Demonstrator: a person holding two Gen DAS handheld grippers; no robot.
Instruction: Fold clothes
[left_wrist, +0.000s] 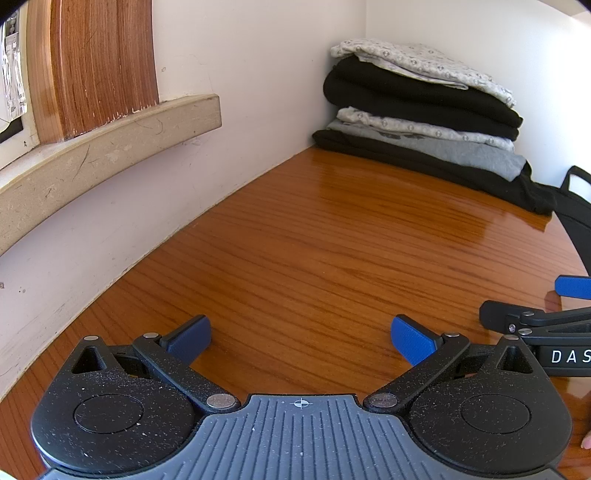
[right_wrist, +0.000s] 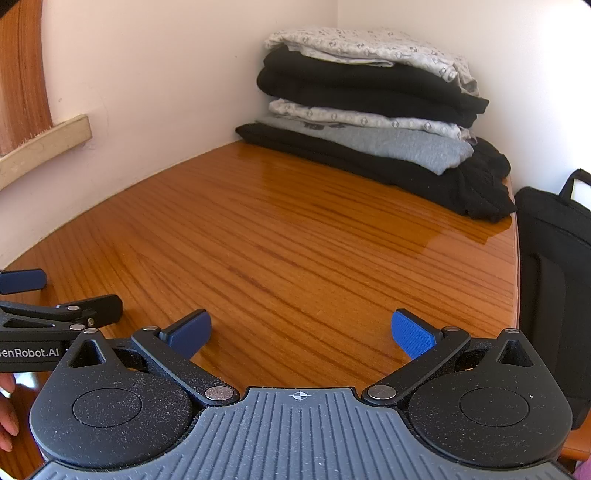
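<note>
The stack of folded clothes (left_wrist: 424, 110) sits in the far corner of the tabletop (left_wrist: 314, 258), against both walls, black, grey and patterned layers alternating. Left tool (left_wrist: 301, 338) and right tool (right_wrist: 301, 334) hover side by side over bare wood, well apart from the stack, jaws spread, holding nothing. A black bag (right_wrist: 554, 277) stands beside the tabletop's right edge.

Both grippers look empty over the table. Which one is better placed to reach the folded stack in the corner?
Probably the right gripper: the stack lies ahead and to the right, nearer its side. The left gripper is equally open and empty, beside it, nearer the wall.
</note>
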